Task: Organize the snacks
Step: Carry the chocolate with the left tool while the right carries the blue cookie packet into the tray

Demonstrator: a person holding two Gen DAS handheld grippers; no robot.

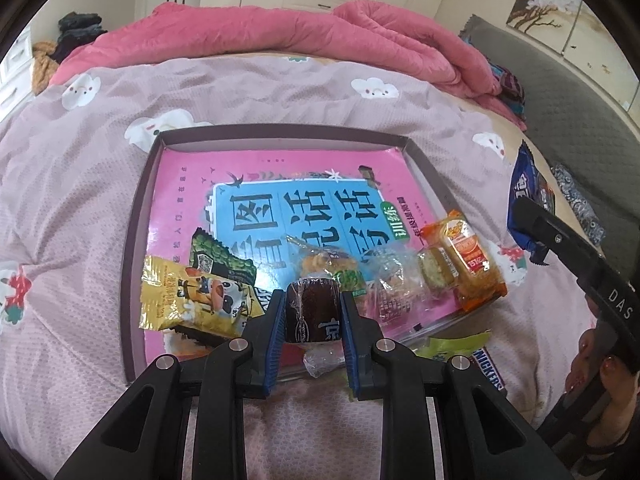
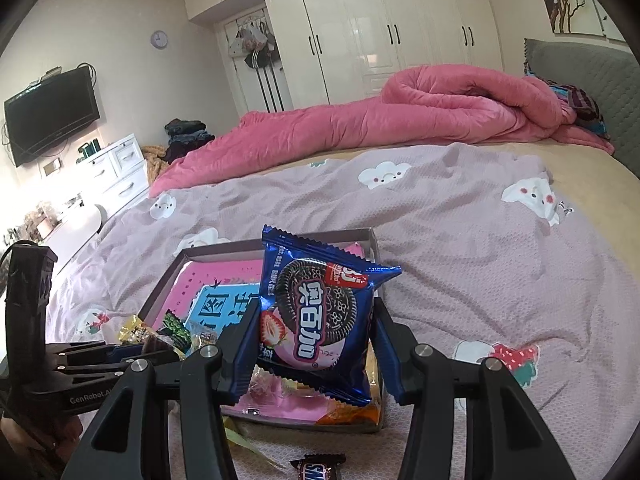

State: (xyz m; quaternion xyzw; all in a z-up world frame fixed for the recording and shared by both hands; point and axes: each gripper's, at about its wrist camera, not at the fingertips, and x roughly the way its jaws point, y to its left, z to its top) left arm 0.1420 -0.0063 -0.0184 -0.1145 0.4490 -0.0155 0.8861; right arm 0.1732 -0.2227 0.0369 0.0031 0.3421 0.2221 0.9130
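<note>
Bedroom scene: a shallow cardboard box lid (image 1: 138,216) holding a pink picture book rests on a mauve cloud-print bedspread (image 1: 280,88). Left gripper (image 1: 312,320) pinches a small dark brown cake in clear wrap (image 1: 312,312) over the lid's near edge, among wrapped snacks. Right gripper (image 2: 316,344) clamps a blue foil sandwich-cookie packet (image 2: 316,316), upright, above the lid's right side. A chocolate bar (image 2: 318,468) lies on the bedspread, just outside the lid.
</note>
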